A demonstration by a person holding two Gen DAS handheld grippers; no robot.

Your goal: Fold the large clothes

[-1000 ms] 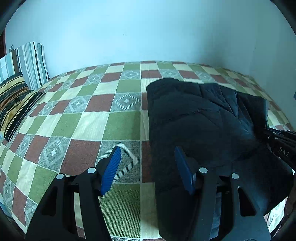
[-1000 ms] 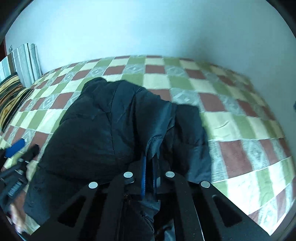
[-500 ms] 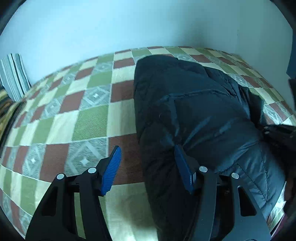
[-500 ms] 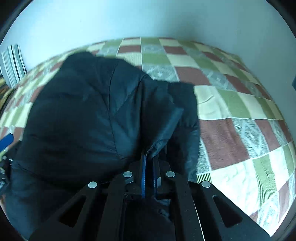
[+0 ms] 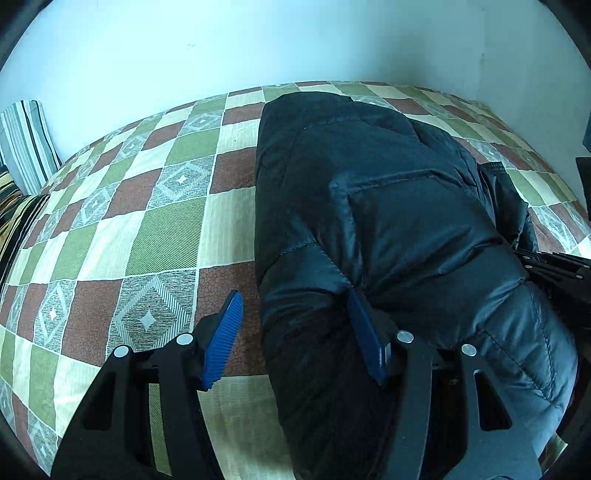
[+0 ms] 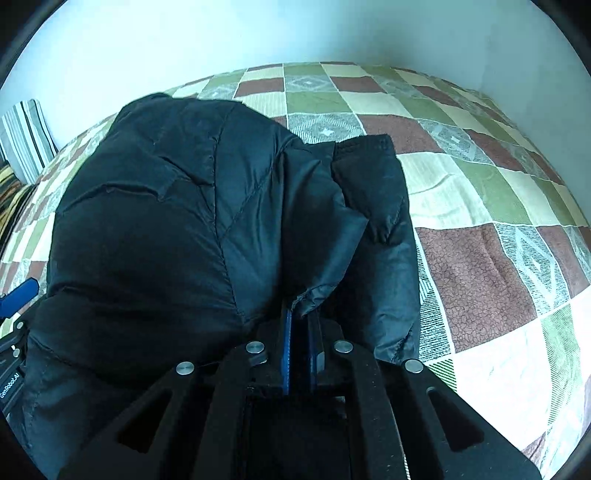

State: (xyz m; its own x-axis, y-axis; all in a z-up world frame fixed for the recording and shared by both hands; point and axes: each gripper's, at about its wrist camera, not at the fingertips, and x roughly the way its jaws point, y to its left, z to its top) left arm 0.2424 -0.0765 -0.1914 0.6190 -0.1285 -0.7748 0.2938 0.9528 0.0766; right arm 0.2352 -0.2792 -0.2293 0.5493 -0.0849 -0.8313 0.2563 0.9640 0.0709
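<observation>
A dark padded jacket (image 6: 177, 229) is seen lying bunched on a bed covered by a checked bedspread (image 6: 480, 236) of green, cream, brown and grey squares. The right gripper (image 6: 300, 325) is pointed down at the jacket's near edge, and its blue pads (image 6: 287, 347) are held almost together with a thin fold of the fabric pinched between them. To the right of that fold, a sleeve (image 6: 384, 229) is laid flat on the bedspread. At the left edge, the left gripper's blue pad (image 6: 18, 297) is seen just beside the jacket. A striped pillow (image 6: 26, 140) is propped against a pale wall (image 6: 258, 33) at far left.
</observation>
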